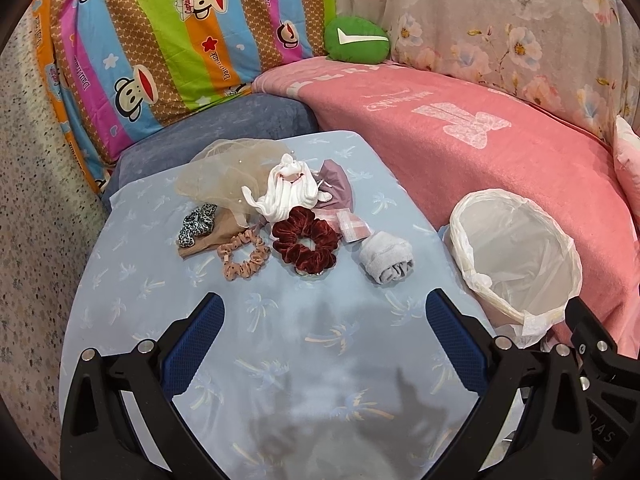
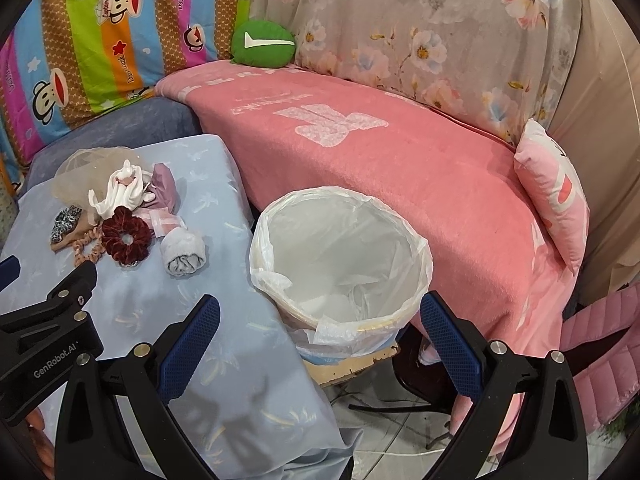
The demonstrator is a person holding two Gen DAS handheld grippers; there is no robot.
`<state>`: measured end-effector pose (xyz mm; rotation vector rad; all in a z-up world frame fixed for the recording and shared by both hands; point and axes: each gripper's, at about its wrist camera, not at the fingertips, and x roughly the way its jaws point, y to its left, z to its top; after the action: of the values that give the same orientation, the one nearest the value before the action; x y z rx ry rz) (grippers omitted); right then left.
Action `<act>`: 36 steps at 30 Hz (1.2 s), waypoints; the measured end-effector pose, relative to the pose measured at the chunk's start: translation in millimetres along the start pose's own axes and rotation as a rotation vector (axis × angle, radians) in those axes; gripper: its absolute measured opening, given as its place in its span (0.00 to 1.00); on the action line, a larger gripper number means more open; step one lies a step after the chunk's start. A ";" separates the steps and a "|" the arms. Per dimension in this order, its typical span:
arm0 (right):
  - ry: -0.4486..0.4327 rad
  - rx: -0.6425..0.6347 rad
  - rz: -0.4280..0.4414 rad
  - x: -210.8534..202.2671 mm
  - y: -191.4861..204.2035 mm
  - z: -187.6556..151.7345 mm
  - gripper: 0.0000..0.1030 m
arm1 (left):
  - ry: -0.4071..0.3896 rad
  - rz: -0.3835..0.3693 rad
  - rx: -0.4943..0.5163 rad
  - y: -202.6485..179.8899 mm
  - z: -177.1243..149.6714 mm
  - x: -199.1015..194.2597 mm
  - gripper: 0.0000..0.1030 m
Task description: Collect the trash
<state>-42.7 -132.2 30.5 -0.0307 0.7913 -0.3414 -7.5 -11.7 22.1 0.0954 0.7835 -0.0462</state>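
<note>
Both of my claws hang apart and hold nothing: my left gripper (image 1: 324, 316) hovers over the bare near part of the blue palm-print cloth (image 1: 280, 360), and my right gripper (image 2: 320, 320) sits just above the near rim of the lined bin (image 2: 420, 256), which stands just beside the cloth's right edge. The things to clear lie in 1 cluster at the far side of the cloth: a rolled grey-white wad (image 1: 386, 260), a dark red scrunchie (image 1: 306, 243), a pink spotted scrunchie (image 1: 244, 258), a white crumpled piece (image 1: 286, 192) and a pink checked packet (image 1: 352, 226). I judge nothing collected yet; the bin looks to hold only its liner. The wad stands apart from the rest and nearest the bin, so I would take it first with my left claw, coming down with the 2 fingers astride its width and closing on the bulk, not a loose fold. It is soft and will squash, so I should close fully before lifting. The scrunchies touch their neighbours, so a careless pinch may drag 2 things at once.
</note>
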 end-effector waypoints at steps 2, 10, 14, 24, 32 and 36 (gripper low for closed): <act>0.000 0.001 0.000 -0.4 0.0 0.0 0.94 | 0.000 -0.002 -0.001 0.8 -0.2 -0.7 0.94; -0.012 0.005 -0.004 -6.8 -3.7 1.0 0.94 | 0.003 -0.026 -0.017 4.9 5.3 -8.2 0.94; -0.024 0.007 -0.006 -12.4 -5.0 3.5 0.94 | -0.001 -0.039 -0.024 8.1 11.2 -15.3 0.94; -0.033 0.008 -0.008 -17.2 -5.3 11.2 0.94 | 0.001 -0.056 -0.028 10.5 21.2 -19.2 0.94; -0.025 0.002 -0.008 -15.8 -4.1 14.3 0.94 | 0.018 -0.061 -0.024 9.8 21.4 -15.7 0.94; -0.016 -0.002 -0.009 -13.4 -3.0 14.9 0.94 | 0.026 -0.062 -0.019 8.9 21.1 -13.7 0.94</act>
<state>-41.9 -132.3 50.8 -0.0384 0.7763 -0.3483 -1.7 -4.9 47.3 0.0541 0.8125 -0.0967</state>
